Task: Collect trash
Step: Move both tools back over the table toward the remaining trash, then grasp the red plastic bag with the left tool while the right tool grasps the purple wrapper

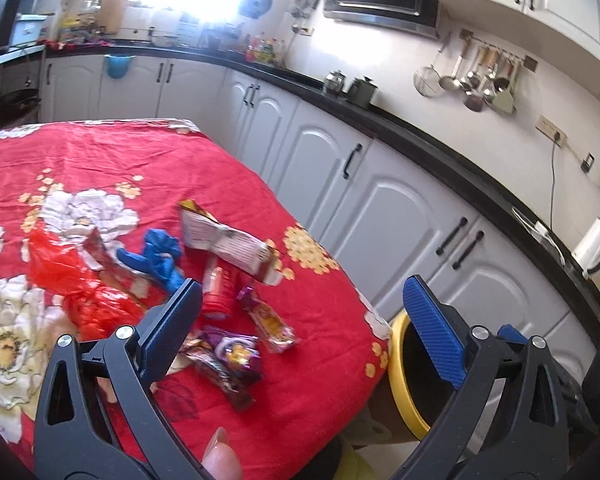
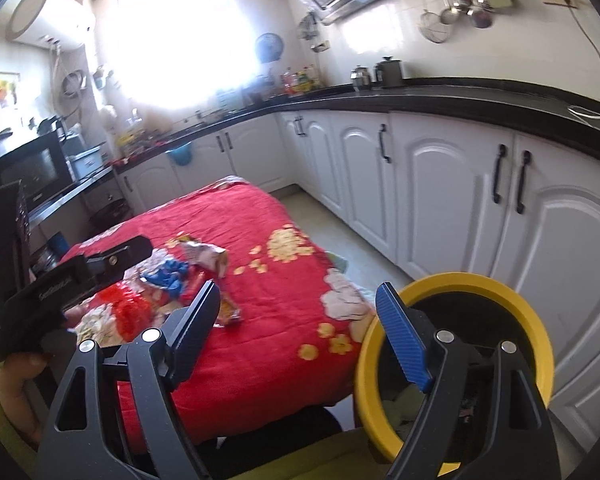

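Note:
Trash lies in a heap on the red flowered tablecloth [image 1: 100, 152]: a red plastic bag [image 1: 68, 276], a blue glove [image 1: 156, 256], a white printed wrapper [image 1: 224, 242], a red cup [image 1: 218, 288], an orange snack packet [image 1: 270, 320] and a purple wrapper [image 1: 228, 360]. My left gripper [image 1: 300, 312] is open and empty, just above the near side of the heap. A yellow-rimmed bin [image 2: 456, 284] stands by the table's right corner, with some waste inside. My right gripper [image 2: 300, 308] is open and empty, over the table edge and the bin's rim.
White cabinets [image 2: 440, 184] under a black countertop [image 2: 420, 98] run along the right, with a strip of floor [image 2: 340, 232] between them and the table. The left gripper's body [image 2: 60, 280] shows at the left of the right wrist view.

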Demonstrator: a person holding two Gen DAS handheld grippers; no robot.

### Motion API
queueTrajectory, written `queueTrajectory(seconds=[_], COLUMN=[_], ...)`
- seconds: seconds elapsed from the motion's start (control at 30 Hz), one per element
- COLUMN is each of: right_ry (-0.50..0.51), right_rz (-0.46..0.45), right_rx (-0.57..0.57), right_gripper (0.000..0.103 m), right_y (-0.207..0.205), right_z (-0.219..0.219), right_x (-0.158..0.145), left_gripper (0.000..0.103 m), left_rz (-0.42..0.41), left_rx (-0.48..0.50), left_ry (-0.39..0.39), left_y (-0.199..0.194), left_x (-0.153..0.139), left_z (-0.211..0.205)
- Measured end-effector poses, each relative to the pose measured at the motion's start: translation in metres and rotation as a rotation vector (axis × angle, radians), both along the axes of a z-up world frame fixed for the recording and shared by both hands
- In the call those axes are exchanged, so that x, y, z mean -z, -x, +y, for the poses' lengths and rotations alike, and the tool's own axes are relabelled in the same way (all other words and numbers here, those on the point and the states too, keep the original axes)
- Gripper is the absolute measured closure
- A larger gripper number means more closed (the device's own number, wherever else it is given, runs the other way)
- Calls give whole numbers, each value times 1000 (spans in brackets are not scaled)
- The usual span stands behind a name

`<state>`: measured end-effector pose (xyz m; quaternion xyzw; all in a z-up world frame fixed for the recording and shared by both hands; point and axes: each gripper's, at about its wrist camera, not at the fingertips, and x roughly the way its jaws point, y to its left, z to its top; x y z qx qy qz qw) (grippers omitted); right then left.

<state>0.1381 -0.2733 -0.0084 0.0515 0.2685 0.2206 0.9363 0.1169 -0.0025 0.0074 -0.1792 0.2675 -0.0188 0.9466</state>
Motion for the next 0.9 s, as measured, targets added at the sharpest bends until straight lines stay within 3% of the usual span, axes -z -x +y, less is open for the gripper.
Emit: queueTrajectory(seconds=[0.43, 0.9], right_ry=[38, 110], right_rz=[9, 58], right_rx=[-122, -251], right_gripper=[25, 25], right_y=[6, 1], right_z=[57, 121], right_x=[3, 26], left_gripper=[11, 11], left_rz=[-5, 42], left_rx=[-156, -335], left_ry=[41, 109], left_y=[5, 8], left_x=[-3, 14], left_z=[63, 129])
